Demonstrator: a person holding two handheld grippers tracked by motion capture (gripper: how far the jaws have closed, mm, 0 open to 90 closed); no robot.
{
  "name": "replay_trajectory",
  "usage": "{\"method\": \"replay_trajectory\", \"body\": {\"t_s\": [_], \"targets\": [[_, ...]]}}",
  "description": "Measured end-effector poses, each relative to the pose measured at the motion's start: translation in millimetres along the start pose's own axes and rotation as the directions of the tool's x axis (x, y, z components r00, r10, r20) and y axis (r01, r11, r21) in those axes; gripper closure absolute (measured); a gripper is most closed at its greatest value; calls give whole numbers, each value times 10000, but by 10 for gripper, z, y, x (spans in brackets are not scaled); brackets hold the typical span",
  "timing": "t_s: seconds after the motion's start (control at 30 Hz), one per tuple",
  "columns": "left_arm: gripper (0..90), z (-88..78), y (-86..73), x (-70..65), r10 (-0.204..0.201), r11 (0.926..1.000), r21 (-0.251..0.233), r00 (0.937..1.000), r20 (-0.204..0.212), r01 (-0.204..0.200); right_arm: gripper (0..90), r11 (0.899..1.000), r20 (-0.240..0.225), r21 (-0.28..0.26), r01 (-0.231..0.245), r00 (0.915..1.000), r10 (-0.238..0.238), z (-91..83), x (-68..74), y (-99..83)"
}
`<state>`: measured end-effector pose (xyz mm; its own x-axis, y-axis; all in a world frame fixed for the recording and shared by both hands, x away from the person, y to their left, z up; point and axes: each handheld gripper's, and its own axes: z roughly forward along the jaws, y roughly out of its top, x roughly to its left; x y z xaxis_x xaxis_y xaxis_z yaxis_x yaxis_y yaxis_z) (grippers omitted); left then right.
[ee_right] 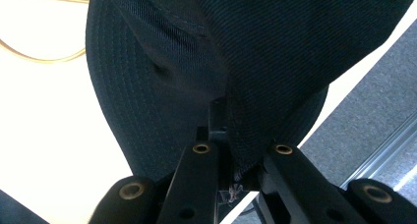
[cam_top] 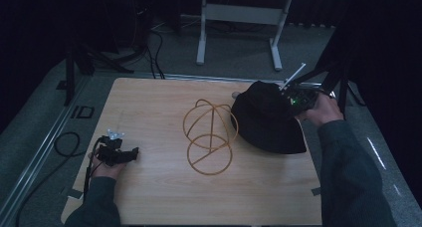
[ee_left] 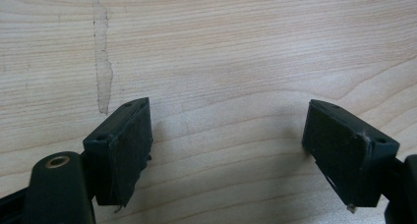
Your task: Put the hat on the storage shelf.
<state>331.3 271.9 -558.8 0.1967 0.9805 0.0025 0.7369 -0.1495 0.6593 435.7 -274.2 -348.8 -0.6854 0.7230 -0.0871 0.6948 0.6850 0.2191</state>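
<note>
A black bucket hat [cam_top: 266, 117] rests at the right side of the wooden table [cam_top: 154, 187], its near brim on the wood and its right side lifted. My right gripper [cam_top: 293, 103] is shut on the hat's brim [ee_right: 246, 150]; in the right gripper view the dark fabric [ee_right: 206, 52] is pinched between the two jaws. A gold wire hat stand [cam_top: 210, 136] rises at the table's middle, just left of the hat, and its wire [ee_right: 29, 57] shows in the right gripper view. My left gripper [cam_top: 130, 154] lies low at the table's left, open, with bare wood [ee_left: 226, 86] between its pads.
A grey metal frame edges the table [cam_top: 59, 122]. A cable loops on the floor at the left [cam_top: 64, 142]. A white table frame [cam_top: 239, 23] stands behind. Dark tripod legs [cam_top: 343, 77] stand right behind the right hand.
</note>
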Motion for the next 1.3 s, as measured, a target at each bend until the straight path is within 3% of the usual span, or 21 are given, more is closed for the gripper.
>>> {"method": "replay_trajectory", "body": {"t_s": [0.63,1.3], "targets": [[193,0,-1,-4,35,10000,-1,10000,35,-35,881,9965,112,-587,603,9982,-597,-301,17,-68],[192,0,-2,-8,56,10000,-2,10000,41,-56,882,9938,-40,-919,631,9980,-638,-546,-18,-140]]}}
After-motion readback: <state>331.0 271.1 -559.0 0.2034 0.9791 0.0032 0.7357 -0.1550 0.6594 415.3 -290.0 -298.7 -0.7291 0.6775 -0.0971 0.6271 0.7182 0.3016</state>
